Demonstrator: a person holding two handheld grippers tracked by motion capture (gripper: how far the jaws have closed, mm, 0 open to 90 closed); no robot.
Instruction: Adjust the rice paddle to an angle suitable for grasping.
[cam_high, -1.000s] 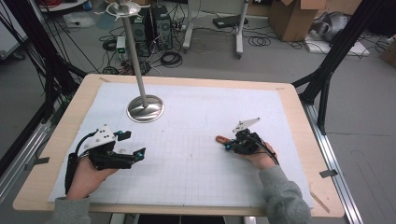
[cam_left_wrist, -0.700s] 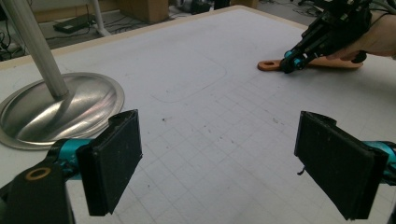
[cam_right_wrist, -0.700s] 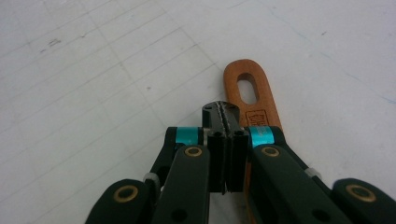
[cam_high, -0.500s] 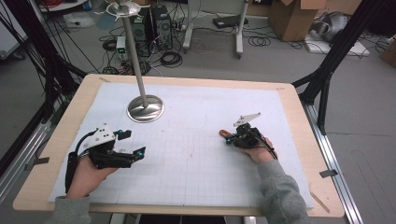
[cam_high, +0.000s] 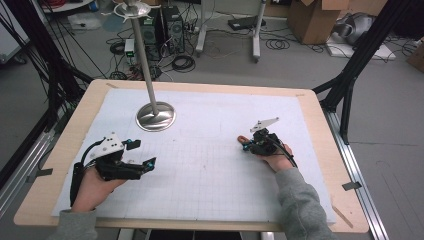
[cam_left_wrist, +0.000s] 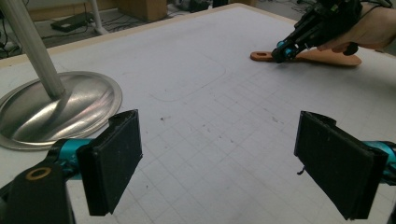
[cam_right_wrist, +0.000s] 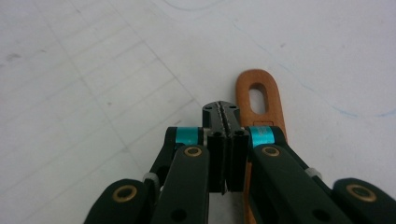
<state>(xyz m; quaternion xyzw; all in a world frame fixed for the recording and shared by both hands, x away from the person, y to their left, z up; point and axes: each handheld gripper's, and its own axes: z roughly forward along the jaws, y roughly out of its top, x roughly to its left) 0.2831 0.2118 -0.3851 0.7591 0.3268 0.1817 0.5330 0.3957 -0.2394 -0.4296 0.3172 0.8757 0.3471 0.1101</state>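
1. Gridded white matting covers the wooden surface (cam_high: 210, 200), where a person's two grey-sleeved forearms come in from the near edge.
2. Nearest, the left claw (cam_high: 141, 153) hovers low over the mat with its jaws spread wide and nothing between them, much as it did a second ago; it takes no part in the work for now.
3. Across the mat, the right claw (cam_high: 245, 146) has crept slightly forward over the last second. Its jaws are pressed together, with no gap visible in the right gripper view (cam_right_wrist: 225, 116).
4. An orange wooden utensil handle (cam_right_wrist: 258, 76) with an oval hanging hole lies flat on the mat, just beneath and beside the closed tip. From the left gripper view, the tip (cam_left_wrist: 280, 51) appears to rest on the handle (cam_left_wrist: 322, 58) near the hole.
5. That small advance probably marks lining up or nudging rather than a grasp; the jaws would have to part before the handle could be lifted.
6. Farther back, a steel stand (cam_high: 156, 116) rises from its round base.
7. Beyond the surface, cables, a computer tower (cam_high: 172, 25) and a cardboard box (cam_high: 312, 17) occupy the floor.
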